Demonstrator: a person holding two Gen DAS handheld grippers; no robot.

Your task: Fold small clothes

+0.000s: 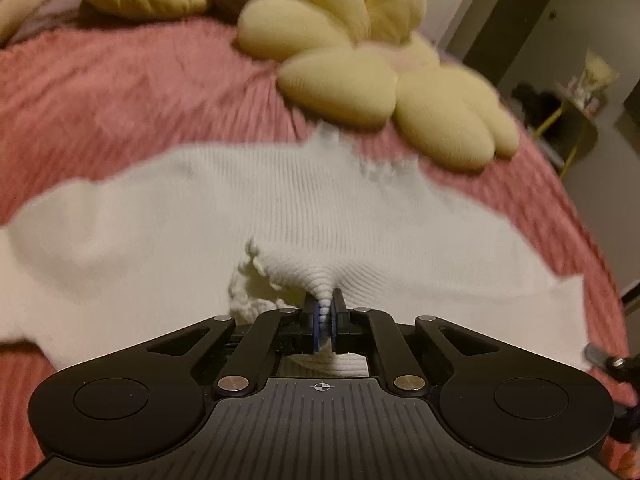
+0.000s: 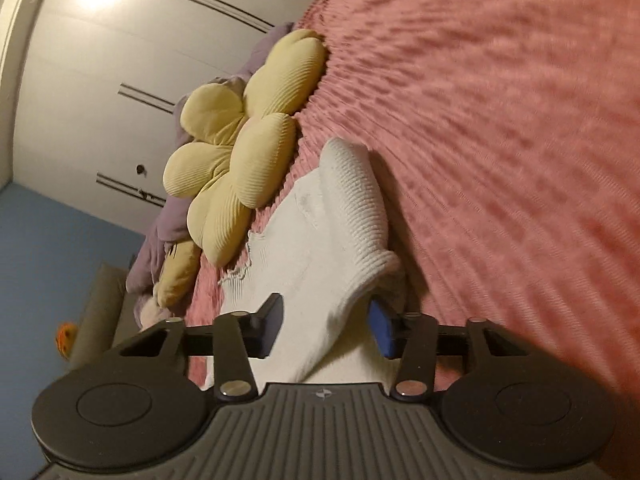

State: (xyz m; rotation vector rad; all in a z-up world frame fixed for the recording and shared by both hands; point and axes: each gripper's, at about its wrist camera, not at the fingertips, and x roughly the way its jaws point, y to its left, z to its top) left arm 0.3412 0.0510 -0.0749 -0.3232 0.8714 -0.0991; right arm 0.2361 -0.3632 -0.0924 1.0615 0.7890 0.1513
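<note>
White ribbed knit garment (image 1: 200, 232), long axis nine-to-three on pink ribbed bedspread (image 1: 100, 100), is pinched by left gripper (image 1: 326, 312); right gripper (image 2: 324, 320) half-open, straddling its folded edge.

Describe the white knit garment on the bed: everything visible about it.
The white garment is a ribbed knit with a frilly, scalloped trim. It lies spread, partly rumpled, on the pink ribbed bedspread, its far edge next to the yellow flower cushion. The left gripper is shut on a pinched, gathered fold of it. In the right wrist view a rolled hem lies between the right gripper's open jaws, not yet clamped.
</note>
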